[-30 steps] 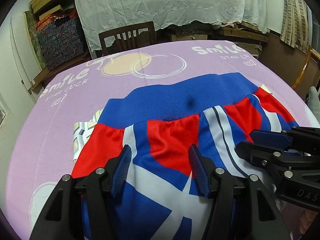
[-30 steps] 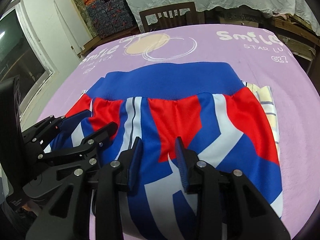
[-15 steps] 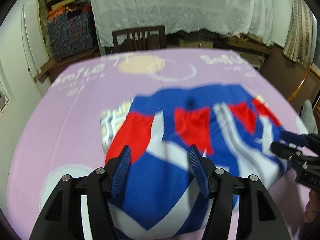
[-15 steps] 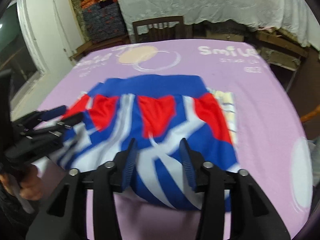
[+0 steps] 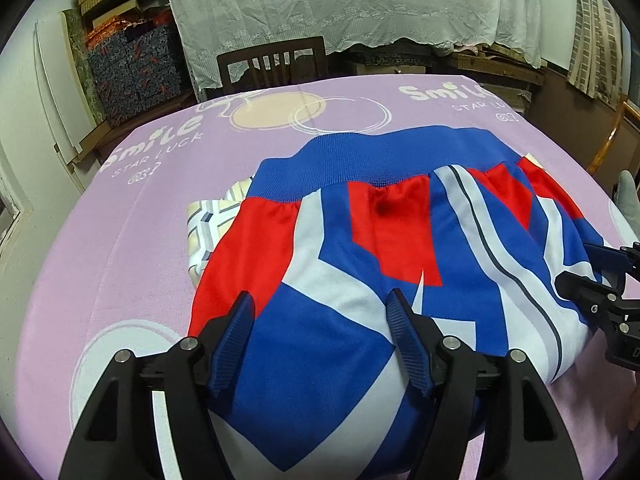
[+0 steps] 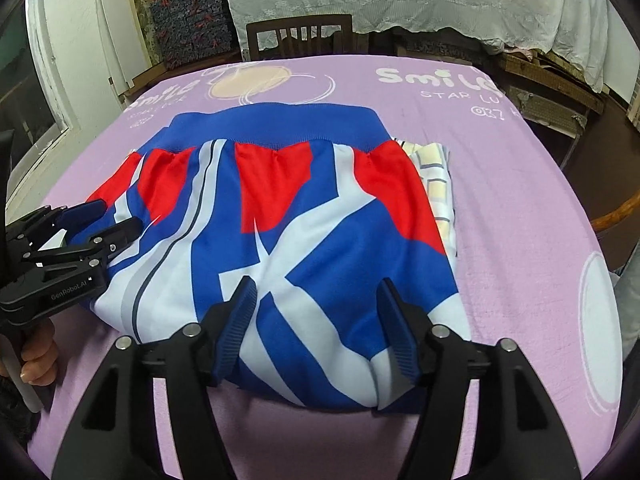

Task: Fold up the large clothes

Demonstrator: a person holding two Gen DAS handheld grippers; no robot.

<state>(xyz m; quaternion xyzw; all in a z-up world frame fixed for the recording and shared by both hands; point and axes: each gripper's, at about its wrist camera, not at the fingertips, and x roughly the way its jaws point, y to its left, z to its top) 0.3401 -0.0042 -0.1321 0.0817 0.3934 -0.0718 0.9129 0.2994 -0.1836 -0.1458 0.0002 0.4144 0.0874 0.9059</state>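
Now | both tongs, left (image 5: 320, 340) and right (image 6: 316, 326), just opened wider, released | garment (image 6: 280, 220) lies folded

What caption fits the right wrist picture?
Open right tongs above folded red, white and blue garment on purple cloth.

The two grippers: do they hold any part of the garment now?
No. Left gripper and right gripper have just been opening; the folded garment lies free.

Both jaws have just been opening: left gripper (image 5: 320, 340) and right gripper (image 6: 316, 326) gape (nothing pinched), angled downward.
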